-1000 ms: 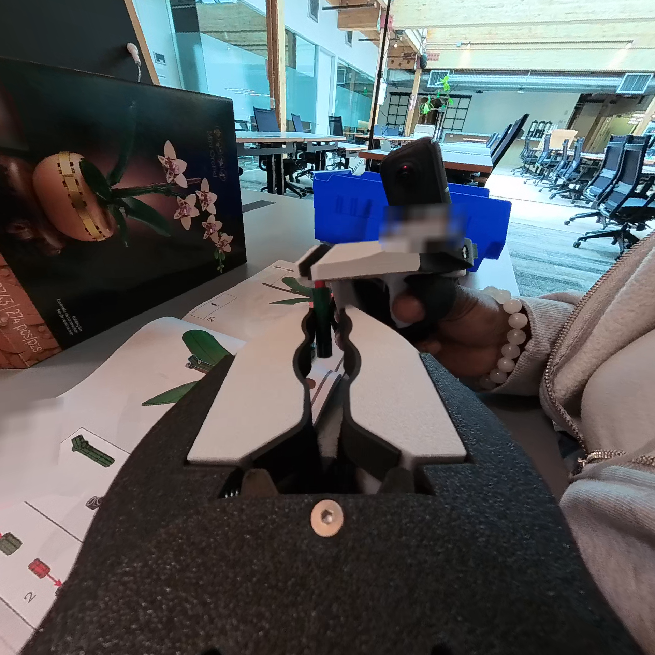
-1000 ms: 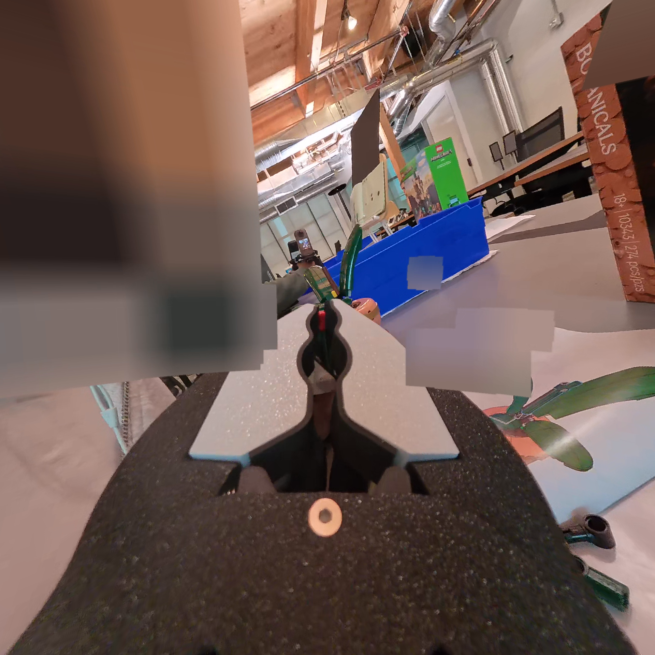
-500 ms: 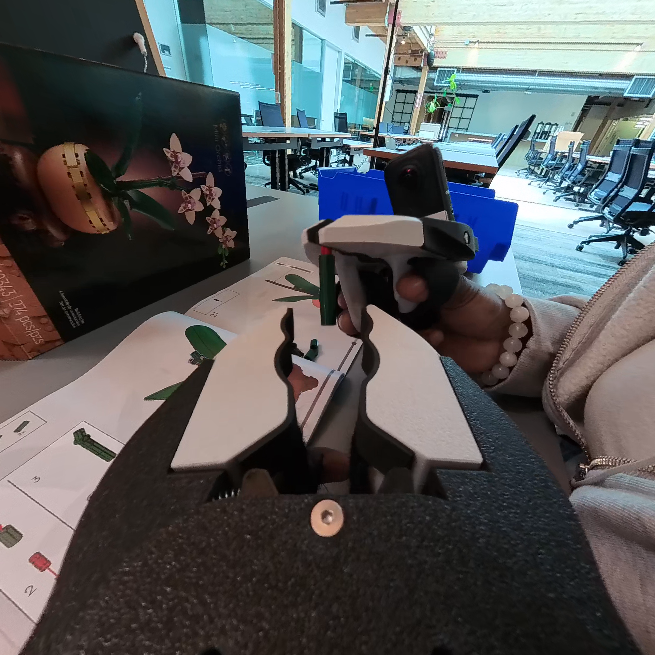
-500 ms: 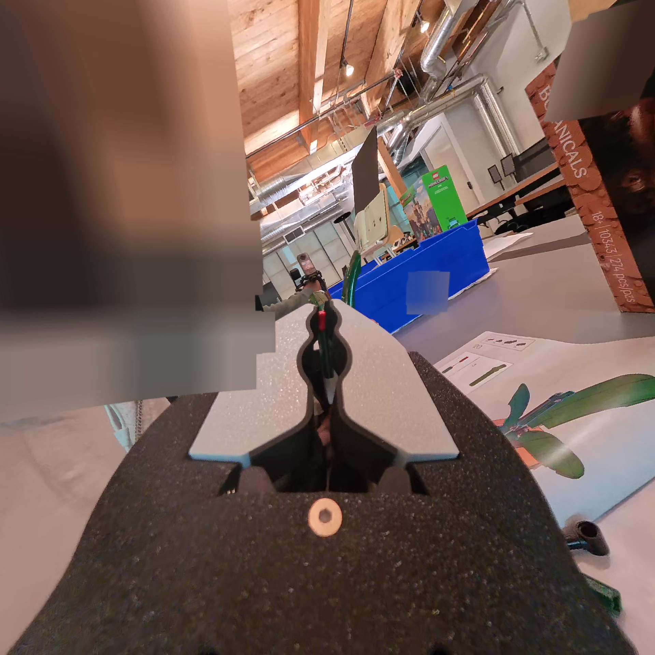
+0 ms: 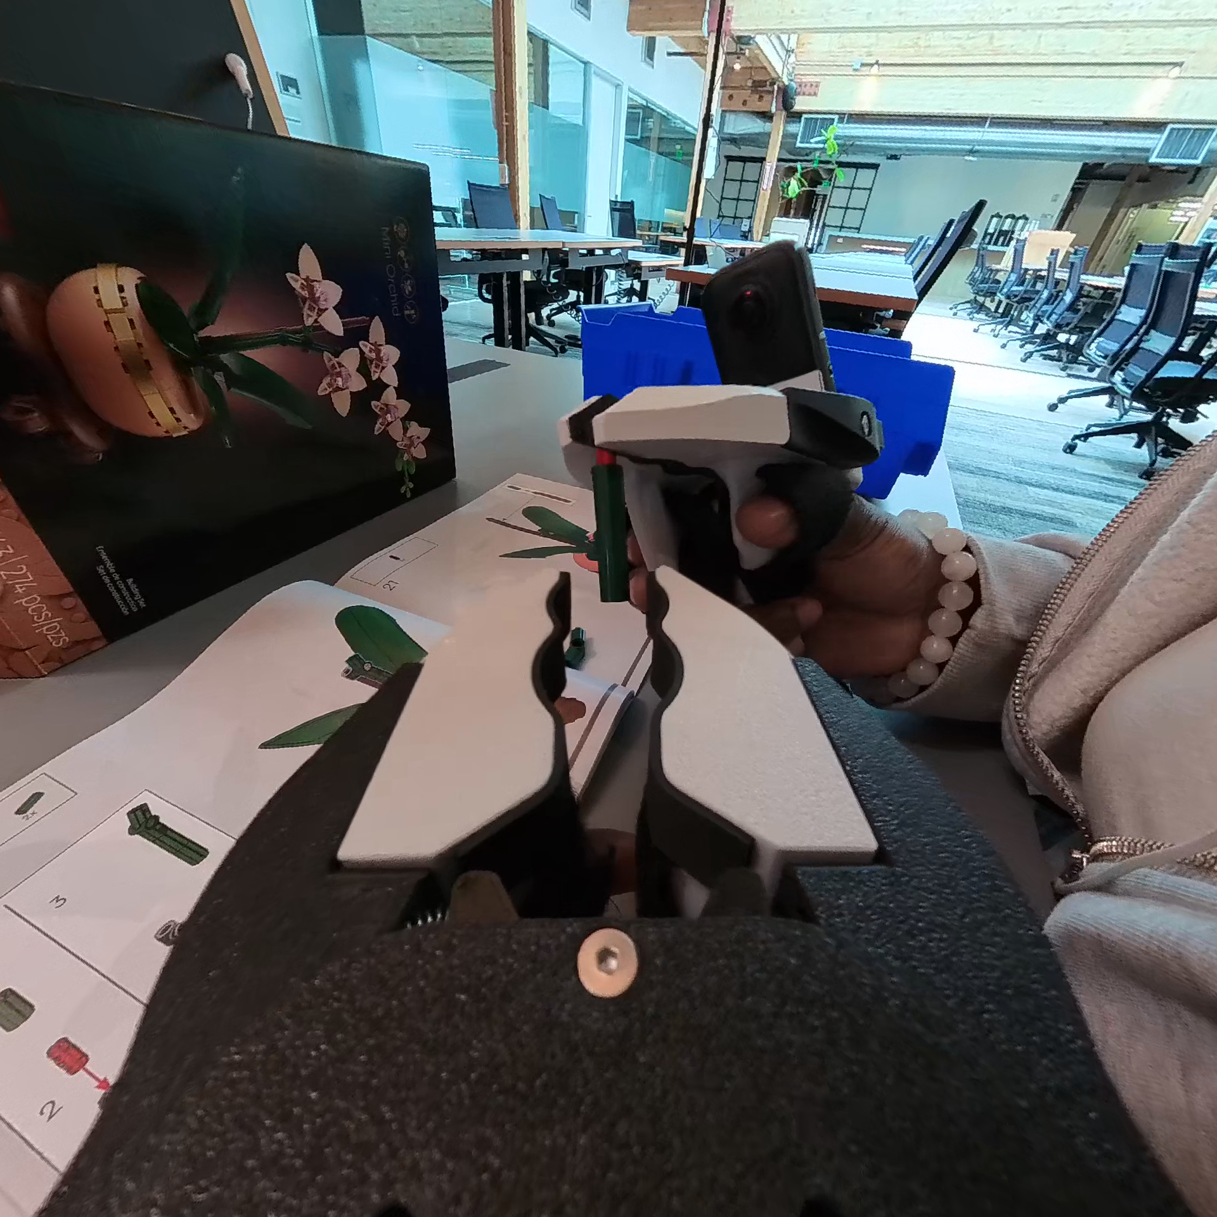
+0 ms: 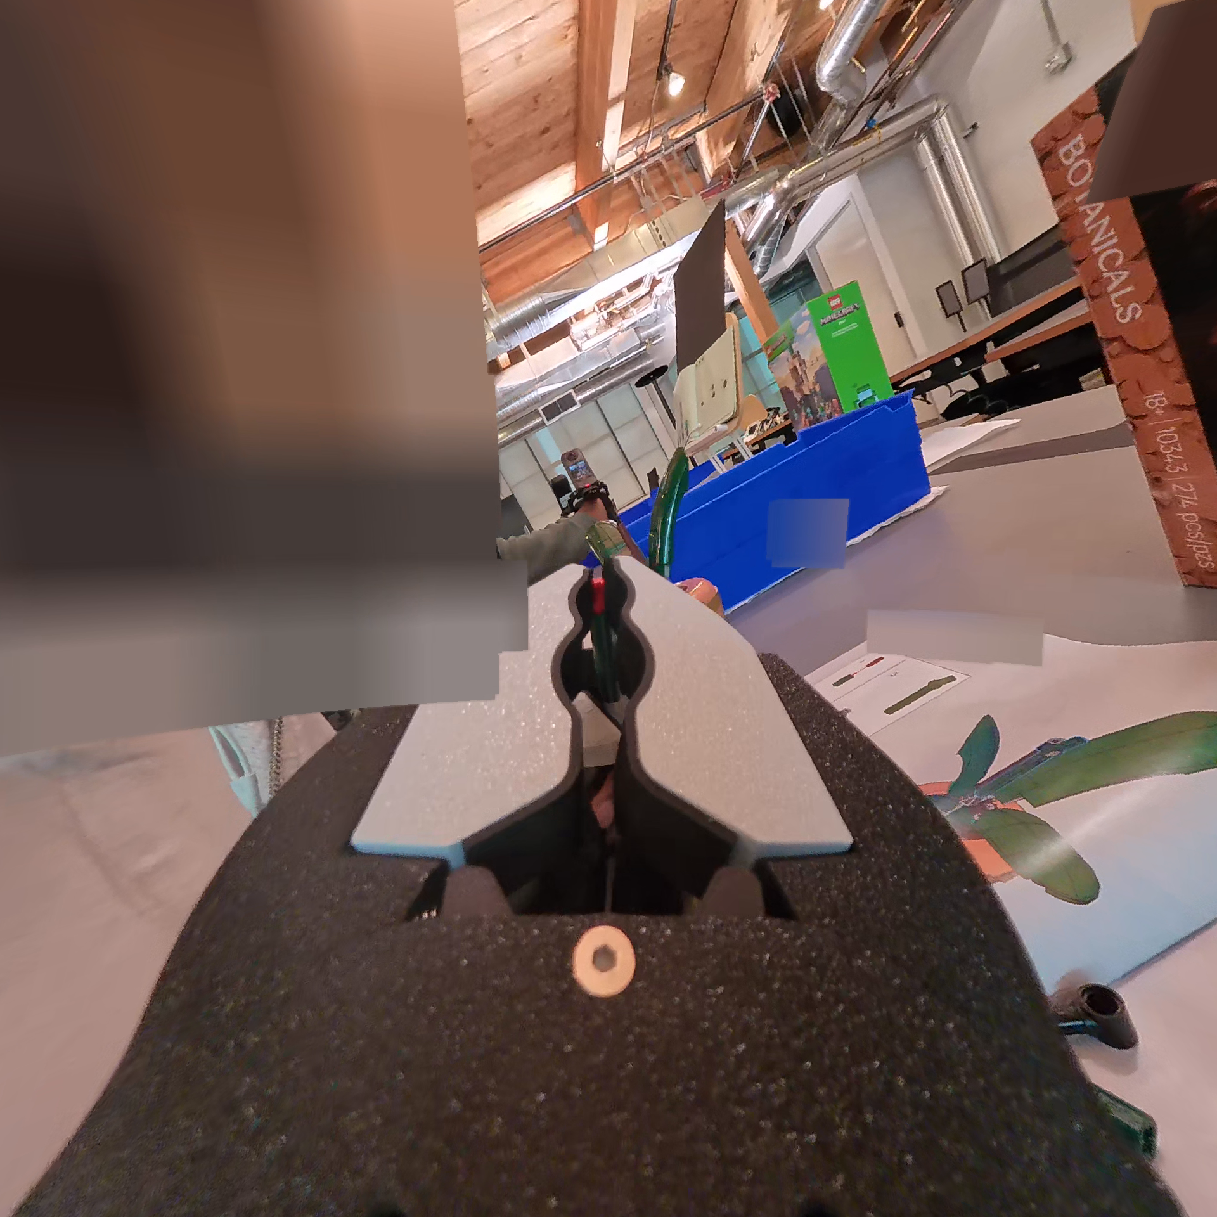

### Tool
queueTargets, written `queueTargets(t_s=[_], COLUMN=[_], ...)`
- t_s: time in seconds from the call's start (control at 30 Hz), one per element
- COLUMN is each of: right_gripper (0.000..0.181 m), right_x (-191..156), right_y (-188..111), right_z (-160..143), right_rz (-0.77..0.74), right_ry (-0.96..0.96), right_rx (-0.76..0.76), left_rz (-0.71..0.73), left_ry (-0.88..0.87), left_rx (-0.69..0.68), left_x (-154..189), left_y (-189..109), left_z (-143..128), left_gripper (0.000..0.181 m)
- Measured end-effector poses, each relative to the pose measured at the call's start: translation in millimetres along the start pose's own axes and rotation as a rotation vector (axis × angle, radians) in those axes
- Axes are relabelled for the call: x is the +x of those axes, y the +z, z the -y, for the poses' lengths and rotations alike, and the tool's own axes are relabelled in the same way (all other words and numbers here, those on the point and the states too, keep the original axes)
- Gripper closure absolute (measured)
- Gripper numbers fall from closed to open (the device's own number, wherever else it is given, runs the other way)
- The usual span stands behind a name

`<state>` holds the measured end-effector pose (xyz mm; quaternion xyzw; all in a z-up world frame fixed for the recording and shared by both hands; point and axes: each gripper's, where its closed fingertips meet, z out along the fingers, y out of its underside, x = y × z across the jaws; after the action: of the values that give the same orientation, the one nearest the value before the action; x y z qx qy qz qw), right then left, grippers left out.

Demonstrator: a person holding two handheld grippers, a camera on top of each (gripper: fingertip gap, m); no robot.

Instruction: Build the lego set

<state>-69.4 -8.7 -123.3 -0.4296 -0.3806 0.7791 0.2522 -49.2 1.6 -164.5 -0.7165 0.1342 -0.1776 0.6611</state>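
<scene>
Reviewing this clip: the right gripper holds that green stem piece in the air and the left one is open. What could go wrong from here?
1. The right gripper pinches the green stem piece only at its red-tipped top, so most of it hangs free; a bump could tilt it or pull it out.
2. The open left gripper sits just below the stem's lower end and could knock it while closing.
3. A small green connector lies loose on the instruction booklet underneath and could be swept away.

Blue bin [image 5: 645, 359] (perhaps plastic), office chairs [image 5: 1119, 309] beyond
</scene>
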Motion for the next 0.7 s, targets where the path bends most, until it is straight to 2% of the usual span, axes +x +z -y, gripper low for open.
queueTargets(t_s=[0.03,0.23,0.7], right_gripper=[0.179,0.179,0.179], right_x=[-0.2,-1.6,-2.1], right_y=[0.2,1.0,1.4], right_z=[-1.3,-3.9,-4.6], right_rz=[-0.001,0.003,0.004], right_ry=[-0.007,-0.022,-0.020], right_rx=[-0.012,-0.035,-0.050], left_rz=[-0.001,-0.010,-0.011], left_ry=[0.002,0.007,0.000], left_rx=[0.000,0.000,-0.001], left_x=[0.4,1.9,1.2], left_y=[-0.1,-0.2,-0.2], left_z=[0.0,0.0,-0.1], left_gripper=[0.163,0.175,0.175])
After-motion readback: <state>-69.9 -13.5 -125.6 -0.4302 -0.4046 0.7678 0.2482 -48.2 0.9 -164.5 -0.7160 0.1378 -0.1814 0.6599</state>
